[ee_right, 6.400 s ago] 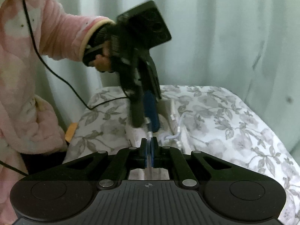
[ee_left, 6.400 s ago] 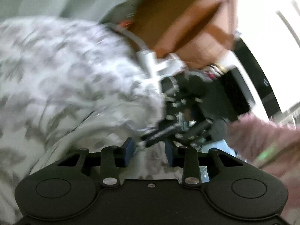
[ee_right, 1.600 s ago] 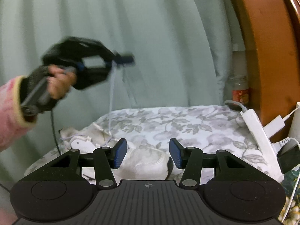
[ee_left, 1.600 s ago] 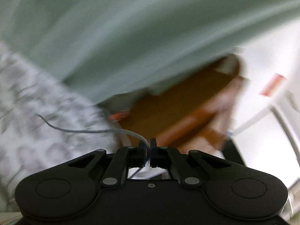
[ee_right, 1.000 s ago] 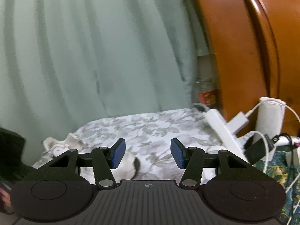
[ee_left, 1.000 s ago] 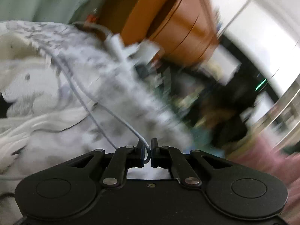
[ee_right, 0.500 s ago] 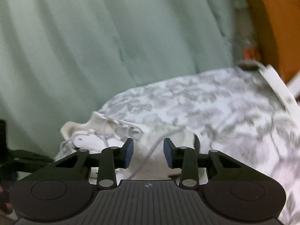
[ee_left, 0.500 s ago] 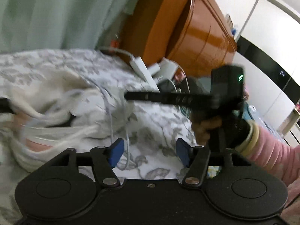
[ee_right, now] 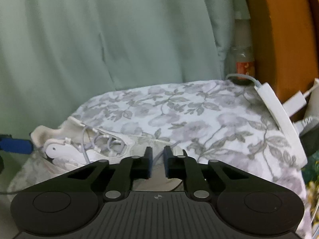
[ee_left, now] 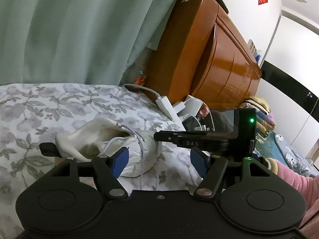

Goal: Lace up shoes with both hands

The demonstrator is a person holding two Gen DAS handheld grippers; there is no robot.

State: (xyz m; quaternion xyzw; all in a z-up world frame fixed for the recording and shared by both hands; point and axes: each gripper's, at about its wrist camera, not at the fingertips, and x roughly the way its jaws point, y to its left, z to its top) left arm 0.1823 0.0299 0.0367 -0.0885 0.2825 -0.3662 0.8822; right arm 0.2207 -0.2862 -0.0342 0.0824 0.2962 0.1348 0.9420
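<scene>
On floral bedspread (ee_left: 59,103), soft white shoe (ee_left: 111,139), thin lace (ee_left: 142,155)

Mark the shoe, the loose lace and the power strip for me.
shoe (ee_left: 147,139), left wrist view, on its white side.
lace (ee_left: 142,159), left wrist view, on the hanging strand.
power strip (ee_right: 279,115), right wrist view, on its white body.

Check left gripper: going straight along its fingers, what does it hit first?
Probably the loose lace draped over the white shoe toe; depth unclear. Left gripper jaws have just been opening, gripping nothing.
</scene>
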